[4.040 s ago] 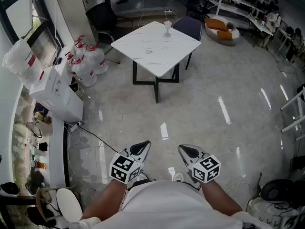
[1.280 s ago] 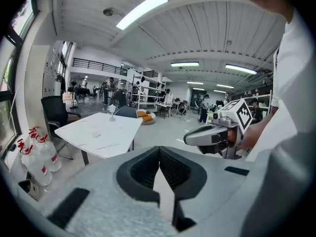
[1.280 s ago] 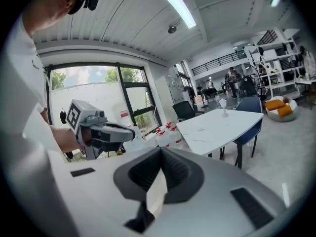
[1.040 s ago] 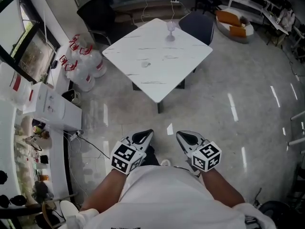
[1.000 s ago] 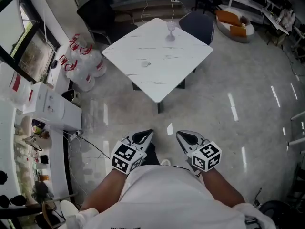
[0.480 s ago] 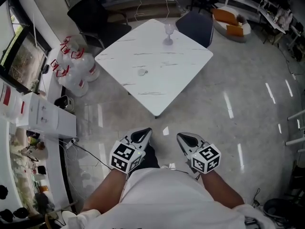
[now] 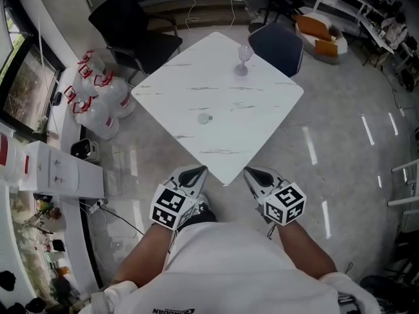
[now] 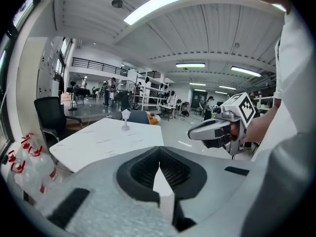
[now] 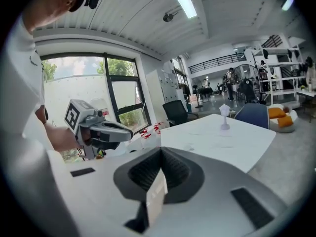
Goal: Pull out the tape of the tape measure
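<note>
A small round pale thing [image 7: 205,118], which looks like the tape measure, lies near the middle of the white marble-look table [image 7: 262,120]. Both grippers are held side by side in front of the person's body, just short of the table's near corner. My left gripper [image 7: 195,171] is shut with nothing in it; in the left gripper view [image 8: 159,155] its jaws meet in a closed seam. My right gripper [image 7: 253,173] is also shut and empty, as the right gripper view [image 9: 160,157] shows. Each gripper appears in the other's view, the right gripper [image 8: 191,134] and the left gripper [image 9: 129,131].
A clear stemmed glass [image 7: 243,61] stands at the table's far side. A black chair [image 7: 134,28] and a dark blue chair [image 7: 278,44] stand behind the table. Water bottles [image 7: 98,100] and a white cabinet [image 7: 55,169] line the left wall.
The person has walked toward the table, which now lies much nearer, its near corner between the two grippers. Both grippers stay shut and side by side.
</note>
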### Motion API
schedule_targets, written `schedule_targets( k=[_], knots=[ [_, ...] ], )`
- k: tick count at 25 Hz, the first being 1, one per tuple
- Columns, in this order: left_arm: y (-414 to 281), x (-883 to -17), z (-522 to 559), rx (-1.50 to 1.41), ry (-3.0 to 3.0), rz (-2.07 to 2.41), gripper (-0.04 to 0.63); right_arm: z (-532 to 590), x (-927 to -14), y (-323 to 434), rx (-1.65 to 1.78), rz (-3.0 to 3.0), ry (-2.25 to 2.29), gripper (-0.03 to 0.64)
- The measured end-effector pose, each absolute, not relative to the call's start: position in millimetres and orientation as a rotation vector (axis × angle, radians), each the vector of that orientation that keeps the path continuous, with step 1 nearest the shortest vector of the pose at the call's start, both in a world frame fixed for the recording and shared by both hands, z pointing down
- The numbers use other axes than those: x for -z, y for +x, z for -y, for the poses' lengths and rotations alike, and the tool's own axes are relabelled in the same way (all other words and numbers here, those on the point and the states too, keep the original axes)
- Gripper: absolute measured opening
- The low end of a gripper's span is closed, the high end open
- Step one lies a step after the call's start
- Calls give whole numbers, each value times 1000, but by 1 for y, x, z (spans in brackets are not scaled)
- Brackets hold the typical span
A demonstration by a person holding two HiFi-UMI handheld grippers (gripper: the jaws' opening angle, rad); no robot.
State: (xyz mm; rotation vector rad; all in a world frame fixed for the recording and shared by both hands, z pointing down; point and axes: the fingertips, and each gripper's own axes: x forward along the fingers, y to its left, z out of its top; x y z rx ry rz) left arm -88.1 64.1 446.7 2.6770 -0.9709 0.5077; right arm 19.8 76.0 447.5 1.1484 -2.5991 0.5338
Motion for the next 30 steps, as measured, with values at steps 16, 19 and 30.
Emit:
schedule_targets(
  k=[16, 19, 30],
  knots=[
    [-117, -460, 48, -565, 2720, 809, 9, 17, -459, -5, -614, 2522, 1322, 6],
    [-116, -462, 55, -576, 2727, 793, 9, 27, -460, -4, -623, 2518, 1335, 6],
    [-111, -462, 80, -628, 2720, 940, 9, 59, -455, 5, -572, 2564, 1202, 6]
  ],
)
